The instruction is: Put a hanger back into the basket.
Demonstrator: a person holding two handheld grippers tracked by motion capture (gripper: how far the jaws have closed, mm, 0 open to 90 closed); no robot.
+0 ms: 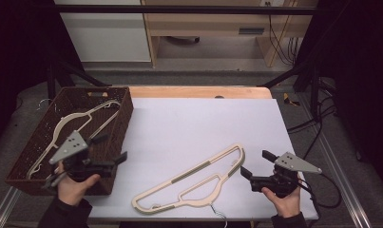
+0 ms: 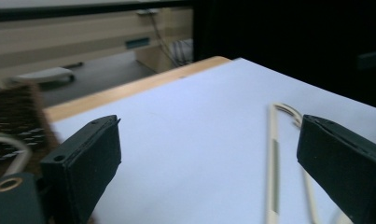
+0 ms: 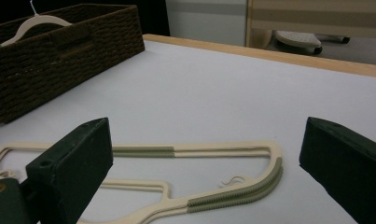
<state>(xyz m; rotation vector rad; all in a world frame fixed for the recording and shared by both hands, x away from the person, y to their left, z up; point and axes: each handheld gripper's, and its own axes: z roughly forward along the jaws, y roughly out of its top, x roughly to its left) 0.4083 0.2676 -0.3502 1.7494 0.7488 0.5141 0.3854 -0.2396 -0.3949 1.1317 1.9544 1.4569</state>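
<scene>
Since one cream hanger [image 1: 72, 126] already lies inside the brown woven basket [image 1: 125, 116] and a second cream hanger [image 1: 194, 180] lies flat on the white sheet [image 1: 203, 123] well to the right of that basket, the step in hand looks like fetching the second hanger and carrying it over to join the first. The left gripper [image 1: 108, 152] hovers at the basket's near right corner, its jaws spread wide with nothing between them, pointing out over the sheet toward the hanger; in the left gripper view the hanger's long bar [image 2: 273, 158] runs up between the two black jaws, farther off. The right gripper [image 1: 255, 166] sits on the far side of the hanger from the basket, near its rounded end, jaws likewise spread and holding nothing, and the right gripper view shows that ribbed end [image 3: 241, 193] just ahead of them. To do this well, I would pinch a straight stretch of the frame rather than the curved end, close squarely across the thin bar so it cannot twist, lift it level, and clear the basket's rim before lowering. The wire hook [image 1: 220, 213] at the end farthest from the basket could snag the weave, so it should go in last.
</scene>
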